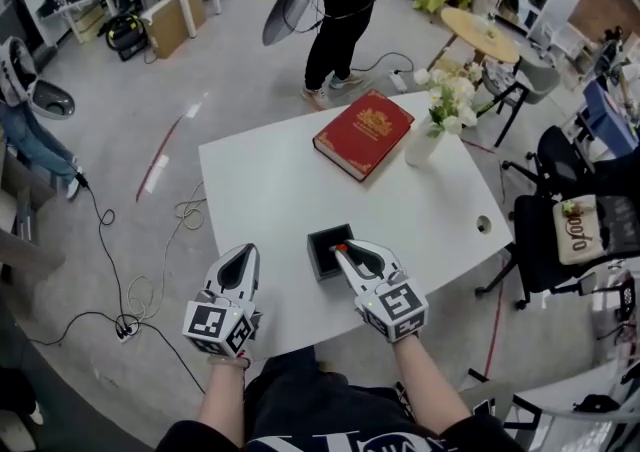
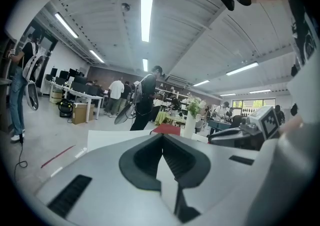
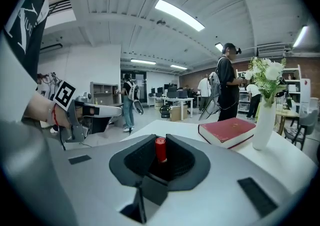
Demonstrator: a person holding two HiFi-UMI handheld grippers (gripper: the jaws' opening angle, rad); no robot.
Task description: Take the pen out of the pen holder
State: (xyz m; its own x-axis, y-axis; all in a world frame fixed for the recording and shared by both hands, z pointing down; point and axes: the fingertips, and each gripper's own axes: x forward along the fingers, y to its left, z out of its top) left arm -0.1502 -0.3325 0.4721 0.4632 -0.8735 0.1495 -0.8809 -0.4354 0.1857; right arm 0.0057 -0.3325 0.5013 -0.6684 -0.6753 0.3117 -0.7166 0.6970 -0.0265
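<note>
A black square pen holder (image 1: 322, 254) stands near the front edge of the white table (image 1: 260, 190). My right gripper (image 1: 344, 250) reaches over its right side, its jaws closed on a red pen (image 1: 341, 246). In the right gripper view the pen (image 3: 160, 151) stands upright, pinched between the dark pads (image 3: 142, 157); the holder is hidden under the jaws. My left gripper (image 1: 242, 258) hovers left of the holder, apart from it, with its jaws together and nothing between them (image 2: 162, 138).
A red book (image 1: 363, 132) lies at the table's far side, with a white vase of flowers (image 1: 424, 143) to its right. A round hole (image 1: 484, 224) sits near the right edge. A person (image 1: 340, 20) stands beyond the table; chairs (image 1: 575, 230) stand on the right.
</note>
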